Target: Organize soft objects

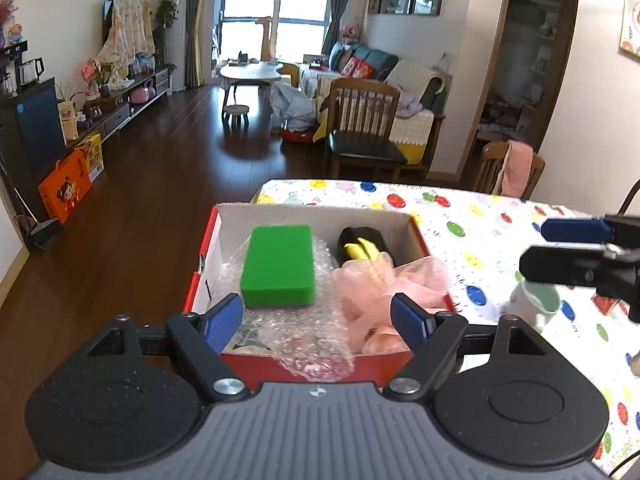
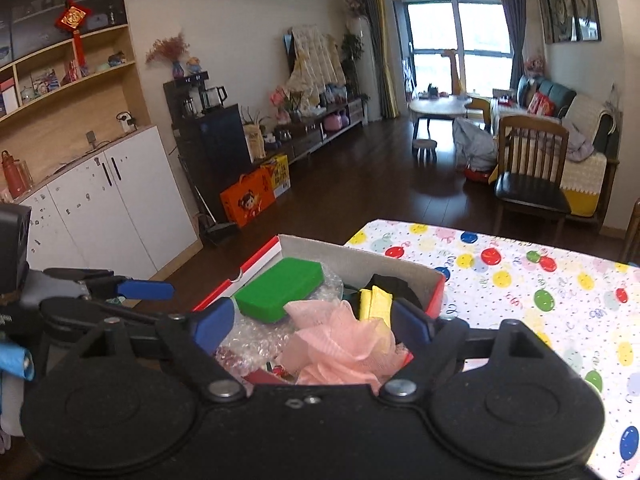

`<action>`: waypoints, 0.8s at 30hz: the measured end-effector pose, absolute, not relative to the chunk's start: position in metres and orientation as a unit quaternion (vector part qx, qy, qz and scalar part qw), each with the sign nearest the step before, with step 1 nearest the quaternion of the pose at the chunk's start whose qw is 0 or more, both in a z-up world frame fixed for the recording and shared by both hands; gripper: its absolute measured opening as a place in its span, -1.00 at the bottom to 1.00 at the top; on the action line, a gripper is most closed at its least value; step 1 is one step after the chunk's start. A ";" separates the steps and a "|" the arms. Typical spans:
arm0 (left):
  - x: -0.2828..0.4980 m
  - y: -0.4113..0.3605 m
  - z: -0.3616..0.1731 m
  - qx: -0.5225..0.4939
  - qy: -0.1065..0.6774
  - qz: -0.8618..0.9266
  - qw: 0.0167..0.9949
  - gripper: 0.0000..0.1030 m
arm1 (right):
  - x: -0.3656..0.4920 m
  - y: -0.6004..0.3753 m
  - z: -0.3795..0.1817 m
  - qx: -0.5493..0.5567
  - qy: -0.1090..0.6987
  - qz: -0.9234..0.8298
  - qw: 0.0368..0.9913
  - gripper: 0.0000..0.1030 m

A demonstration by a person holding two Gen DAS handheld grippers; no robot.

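A red box [image 1: 202,280] with a white inside sits at the corner of the counter [image 1: 488,232], which is covered by a cloth printed with coloured balloons. Inside the box, a green sponge [image 1: 278,266] lies flat on crumpled bubble wrap [image 1: 308,336] toward the left side. To its right a pink mesh puff [image 1: 384,292] spills against the box's right wall, and behind it a black and yellow item [image 1: 360,246] rests in the far right corner.

The left gripper [image 1: 318,322] hovers over the near edge of the box, its jaws spread wide and holding nothing, one blue pad on each side of the bubble wrap.

The right gripper [image 2: 312,326] hangs over the same box from the right side, jaws also wide apart and empty, with the pink mesh puff directly below and between its 2 pads. In the left wrist view its blue pad and black finger reach in from the right edge, above the counter.
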State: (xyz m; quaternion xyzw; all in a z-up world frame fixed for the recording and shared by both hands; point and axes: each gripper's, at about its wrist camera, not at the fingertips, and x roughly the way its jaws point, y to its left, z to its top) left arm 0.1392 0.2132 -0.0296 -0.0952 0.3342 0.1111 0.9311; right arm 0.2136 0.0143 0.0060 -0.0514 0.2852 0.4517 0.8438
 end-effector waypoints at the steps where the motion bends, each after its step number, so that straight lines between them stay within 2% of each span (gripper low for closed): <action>1: 0.135 0.210 -0.027 -0.097 0.330 0.110 0.932 0.67 | 0.210 0.011 0.007 -0.051 0.282 0.451 0.845 0.70; 7: 0.113 0.191 -0.012 -0.100 0.299 0.109 0.943 0.70 | 0.192 -0.011 0.010 -0.036 0.267 0.448 0.853 0.83; 10: 0.106 0.181 -0.004 -0.096 0.287 0.108 0.947 0.91 | 0.185 -0.019 0.011 -0.030 0.256 0.444 0.858 0.86; 12: 0.101 0.176 0.000 -0.094 0.279 0.111 0.949 0.92 | 0.182 -0.025 0.011 -0.024 0.251 0.443 0.860 0.98; 24: 0.080 0.152 0.014 -0.096 0.248 0.112 0.957 0.97 | 0.160 -0.048 0.009 -0.006 0.216 0.430 0.877 1.00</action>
